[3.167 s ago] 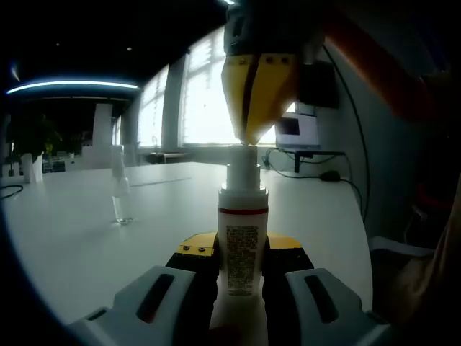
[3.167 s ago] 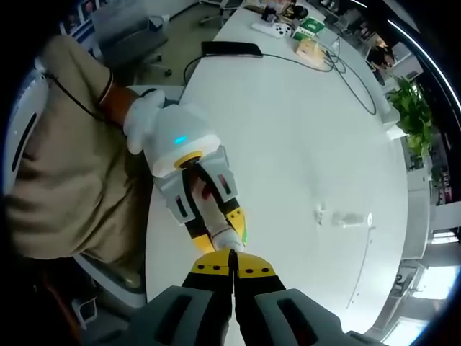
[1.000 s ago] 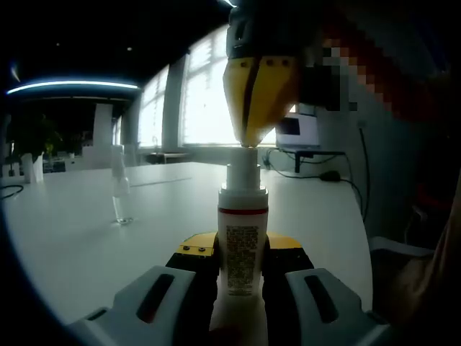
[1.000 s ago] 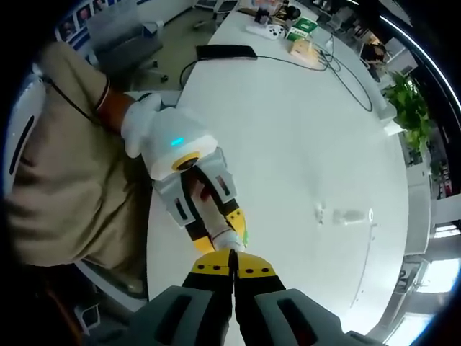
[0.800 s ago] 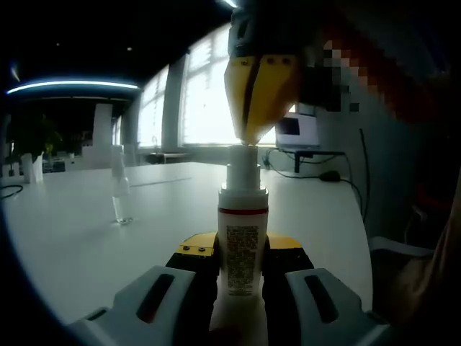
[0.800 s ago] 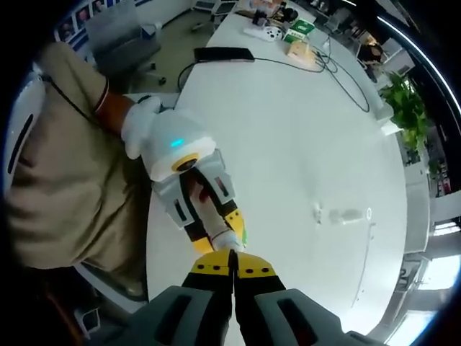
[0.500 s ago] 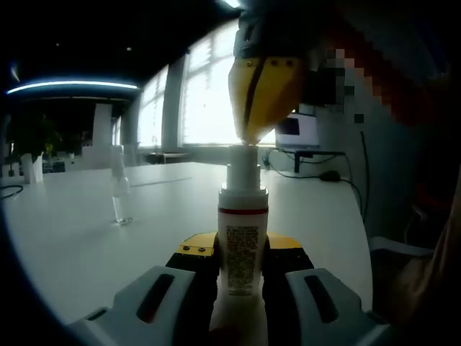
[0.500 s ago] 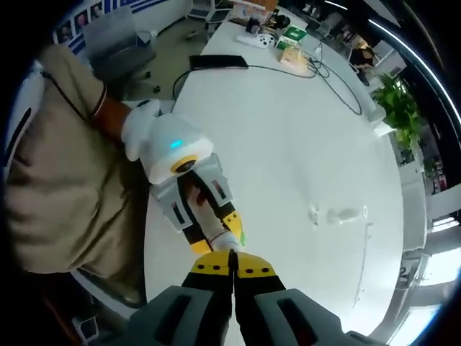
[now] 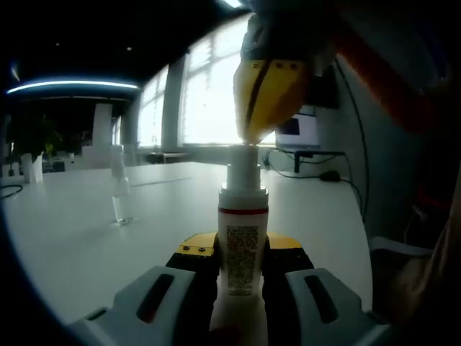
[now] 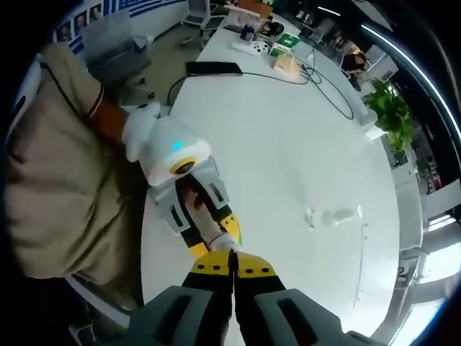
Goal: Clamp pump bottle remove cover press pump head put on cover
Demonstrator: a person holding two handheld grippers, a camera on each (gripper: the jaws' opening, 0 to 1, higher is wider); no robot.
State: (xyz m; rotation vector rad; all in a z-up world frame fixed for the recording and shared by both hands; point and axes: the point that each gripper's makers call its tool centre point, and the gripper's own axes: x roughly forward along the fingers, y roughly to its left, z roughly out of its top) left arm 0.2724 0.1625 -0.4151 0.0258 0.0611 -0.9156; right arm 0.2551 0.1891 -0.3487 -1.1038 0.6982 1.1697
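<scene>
— White plastic, red band under the collar: that is the pump bottle (image 9: 243, 249), standing upright between the left gripper (image 9: 243, 277)'s fingers (image 9: 193, 277), which pinch its body from both sides above the white worktop (image 9: 86, 238).

— And the pump head?

— The pump head (image 9: 243, 171) is bare at the top of the bottle. The right gripper (image 9: 268, 97) comes down from above it, its yellow fingers pressed together, their tip touching the pump head.

— What shows from the other side?

— In the right gripper view the right gripper (image 10: 232, 268) looks down on the left gripper (image 10: 189, 194), held by a gloved hand (image 10: 140, 122) at the worktop's edge.

— Where is the cover?

— The clear cover (image 9: 121, 194) stands upright on the worktop, well apart to the bottle's left in the left gripper view.
</scene>
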